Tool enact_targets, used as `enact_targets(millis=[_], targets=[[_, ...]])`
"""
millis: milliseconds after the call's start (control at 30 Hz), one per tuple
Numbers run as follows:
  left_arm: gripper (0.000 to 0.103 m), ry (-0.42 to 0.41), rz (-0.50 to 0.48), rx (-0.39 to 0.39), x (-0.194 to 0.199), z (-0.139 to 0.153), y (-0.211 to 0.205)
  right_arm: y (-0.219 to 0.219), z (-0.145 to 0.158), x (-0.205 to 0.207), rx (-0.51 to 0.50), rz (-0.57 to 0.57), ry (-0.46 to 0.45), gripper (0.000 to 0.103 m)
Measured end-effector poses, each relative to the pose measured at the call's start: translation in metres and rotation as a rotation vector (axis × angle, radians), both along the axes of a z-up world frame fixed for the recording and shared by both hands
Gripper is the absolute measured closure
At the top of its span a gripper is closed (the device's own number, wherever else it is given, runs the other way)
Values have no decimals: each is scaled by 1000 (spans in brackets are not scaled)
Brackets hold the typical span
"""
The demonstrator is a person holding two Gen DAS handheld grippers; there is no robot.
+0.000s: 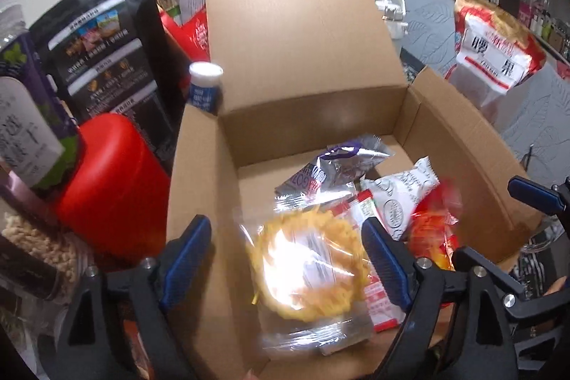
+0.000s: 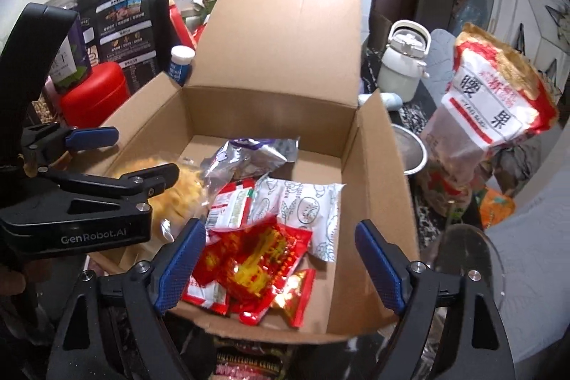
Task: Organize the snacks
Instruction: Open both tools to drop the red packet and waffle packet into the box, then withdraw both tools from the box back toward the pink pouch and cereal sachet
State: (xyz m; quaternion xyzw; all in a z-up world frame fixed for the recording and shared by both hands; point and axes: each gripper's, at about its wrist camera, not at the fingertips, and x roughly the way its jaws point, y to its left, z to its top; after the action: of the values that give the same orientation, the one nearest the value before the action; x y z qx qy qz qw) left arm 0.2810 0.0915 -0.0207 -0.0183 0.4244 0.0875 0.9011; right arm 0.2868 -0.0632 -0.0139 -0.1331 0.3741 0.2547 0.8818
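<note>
Cardboard box (image 2: 270,66): open, flap upright at 12 o'clock.
Snack packets (image 2: 256,259): lying loose on the box floor.
Noodle pack (image 1: 310,259): clear wrapper, in the box, between the left pads but unpinched.
Left tongs (image 1: 285,259): spread.
Right tongs (image 2: 278,262): spread above the red packets.

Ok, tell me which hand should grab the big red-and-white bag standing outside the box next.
Right. The big bag stands off the box's right side, nearer the open, empty right gripper.
</note>
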Motion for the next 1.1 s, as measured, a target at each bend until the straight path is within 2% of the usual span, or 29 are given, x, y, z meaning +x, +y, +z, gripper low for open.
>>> enact_targets(millis=[67,500,800,1100], targets=[[10,-14,-1,3,-6,7,-1,-2,6,-5,1,-4,-14,16],[10,-148,-29,0,-61,68,-7,-19,60,-50,44,-29,-122,17],[10,-254,-17,31,-122,112,-14,-31,98,-99,98,-27,-201,17],[10,-309,6,49,-183,132,-14,-40,116,-155,141,-2,-246,15]])
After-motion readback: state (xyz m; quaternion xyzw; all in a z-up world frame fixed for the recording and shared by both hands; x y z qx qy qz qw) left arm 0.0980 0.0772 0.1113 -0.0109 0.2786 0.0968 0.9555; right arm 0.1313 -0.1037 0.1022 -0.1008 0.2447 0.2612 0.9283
